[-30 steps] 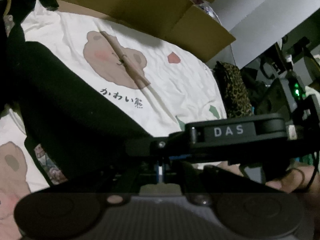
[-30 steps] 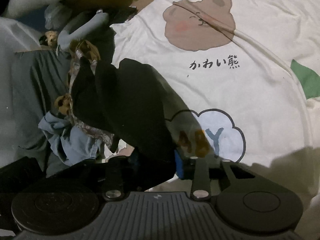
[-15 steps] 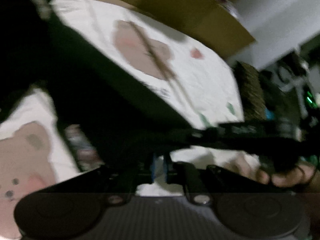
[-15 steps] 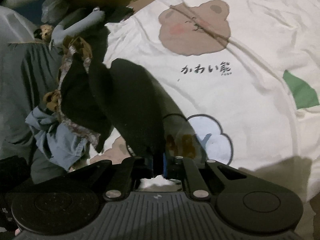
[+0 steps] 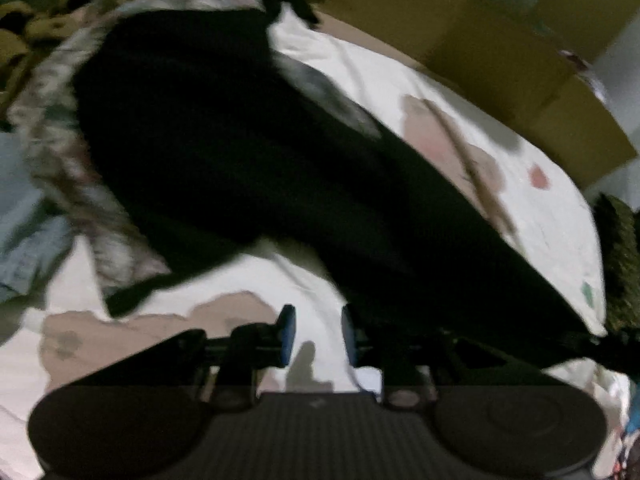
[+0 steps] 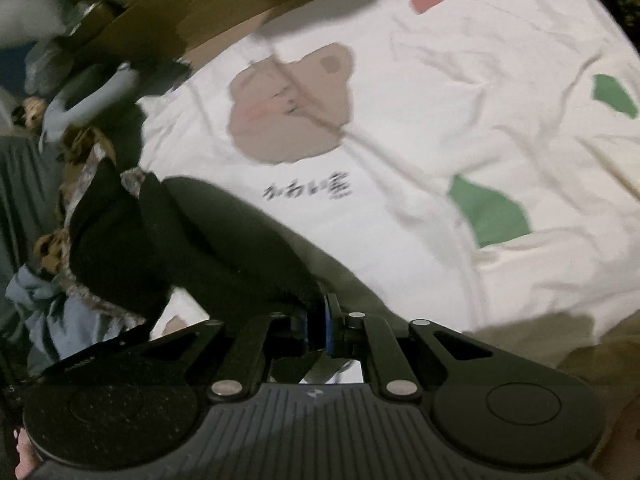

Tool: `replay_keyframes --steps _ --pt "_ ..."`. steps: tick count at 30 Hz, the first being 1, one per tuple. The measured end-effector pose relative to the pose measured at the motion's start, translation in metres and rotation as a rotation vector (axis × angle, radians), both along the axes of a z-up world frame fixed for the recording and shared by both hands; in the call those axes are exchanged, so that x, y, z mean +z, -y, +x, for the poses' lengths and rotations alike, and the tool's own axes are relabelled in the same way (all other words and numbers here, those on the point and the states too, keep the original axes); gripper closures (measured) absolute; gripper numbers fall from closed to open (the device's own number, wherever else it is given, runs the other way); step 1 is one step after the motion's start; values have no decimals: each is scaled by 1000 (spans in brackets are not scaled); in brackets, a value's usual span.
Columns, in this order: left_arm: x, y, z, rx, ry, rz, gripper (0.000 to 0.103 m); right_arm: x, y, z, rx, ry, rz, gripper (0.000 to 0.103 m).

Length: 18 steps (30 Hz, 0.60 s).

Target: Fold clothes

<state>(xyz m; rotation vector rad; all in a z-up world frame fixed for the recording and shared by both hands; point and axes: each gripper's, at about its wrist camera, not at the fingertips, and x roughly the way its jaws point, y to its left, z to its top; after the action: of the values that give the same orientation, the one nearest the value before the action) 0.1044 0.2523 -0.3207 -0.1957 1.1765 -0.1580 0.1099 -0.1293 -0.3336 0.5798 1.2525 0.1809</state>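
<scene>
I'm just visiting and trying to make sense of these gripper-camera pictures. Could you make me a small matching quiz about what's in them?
Things:
1. left gripper
2. right gripper
3. cream bear-print sheet
4. cardboard box

States or places:
A. lying under the black garment
B. shut on the black garment
C. jaws opening, with nothing between them
D. standing behind the bedding

Pairs: 1-C, 2-B, 3-A, 4-D
</scene>
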Motion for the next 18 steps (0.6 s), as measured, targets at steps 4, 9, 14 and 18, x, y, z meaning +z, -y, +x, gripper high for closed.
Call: replay_keyframes --steps 4,9,14,18 --pt "1 -16 7 45 22 60 58 0 23 -4 -34 0 -34 98" --pt "1 -34 16 95 29 99 46 -3 47 -11 -72 -12 -87 98" --pt "1 -40 20 116 41 129 41 -3 72 -19 -117 -22 -135 98" --pt "1 -42 27 128 40 134 39 -1 90 -21 -146 -10 -178 98"
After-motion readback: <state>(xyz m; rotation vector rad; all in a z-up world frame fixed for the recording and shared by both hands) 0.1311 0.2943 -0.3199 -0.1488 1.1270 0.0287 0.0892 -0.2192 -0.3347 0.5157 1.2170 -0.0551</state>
